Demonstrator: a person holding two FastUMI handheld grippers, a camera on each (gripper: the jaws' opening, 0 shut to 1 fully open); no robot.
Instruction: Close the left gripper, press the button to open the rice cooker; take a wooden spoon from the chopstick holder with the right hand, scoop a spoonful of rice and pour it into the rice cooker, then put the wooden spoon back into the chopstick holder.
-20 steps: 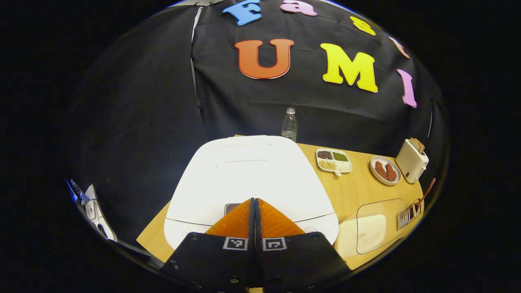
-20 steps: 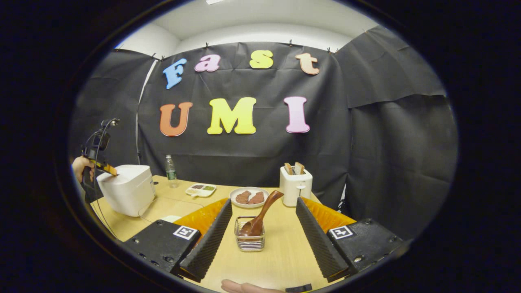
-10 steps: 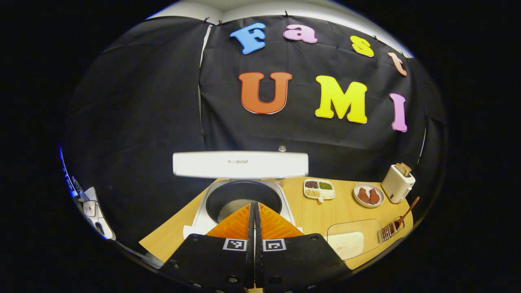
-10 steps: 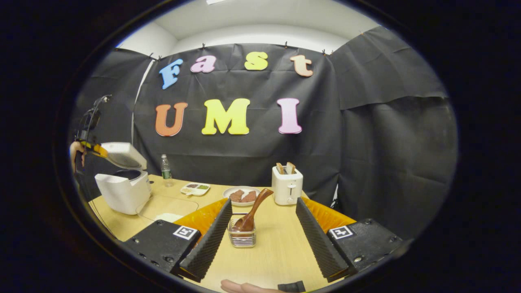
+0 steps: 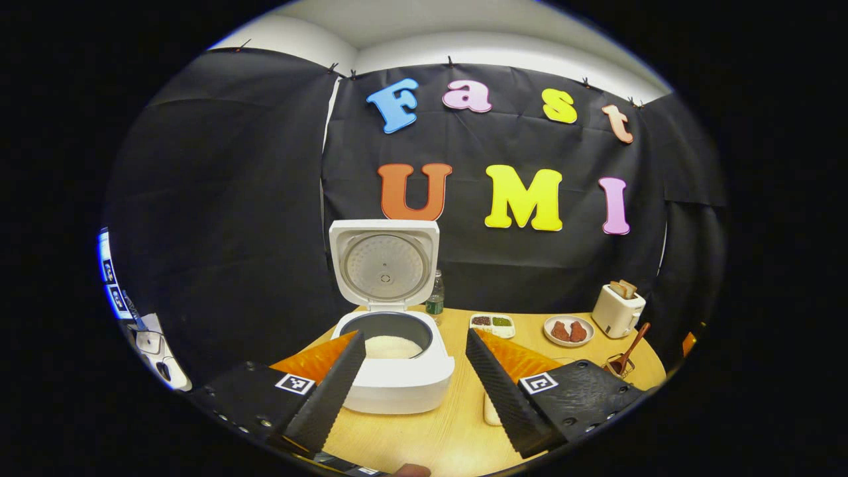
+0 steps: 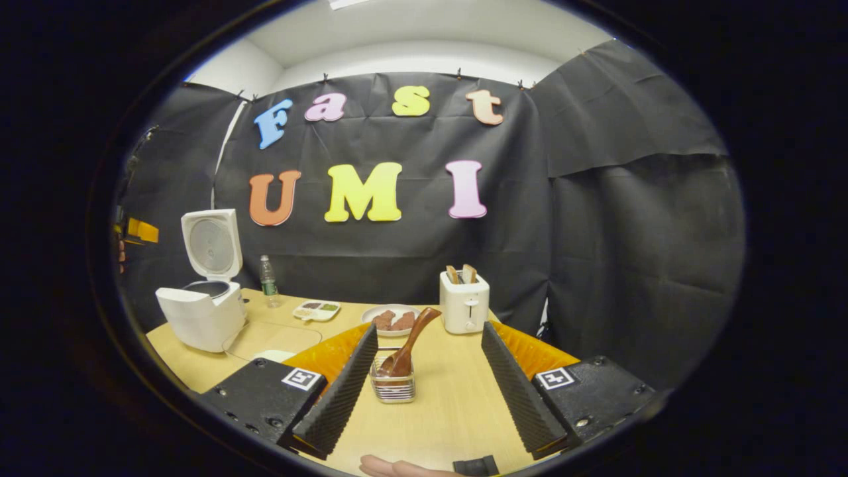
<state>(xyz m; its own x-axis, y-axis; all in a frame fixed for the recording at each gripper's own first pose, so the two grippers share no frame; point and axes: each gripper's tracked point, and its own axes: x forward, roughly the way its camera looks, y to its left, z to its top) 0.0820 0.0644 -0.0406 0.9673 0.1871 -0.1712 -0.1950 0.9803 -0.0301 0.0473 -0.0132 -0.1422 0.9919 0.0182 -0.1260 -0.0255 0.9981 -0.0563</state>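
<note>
In the left gripper view, our left gripper [image 5: 414, 374] now stands with jaws spread, pulled back from the rice cooker [image 5: 394, 371], whose lid has sprung upright. In the right gripper view, our right gripper [image 6: 427, 381] gapes before the wooden spoon [image 6: 407, 344] in its chopstick holder [image 6: 392, 387]; fetching it comes next.

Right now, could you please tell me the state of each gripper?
Left gripper: open, holding nothing, facing the open white rice cooker.
Right gripper: open, holding nothing; brown wooden spoon lies ahead between its fingers.
</note>
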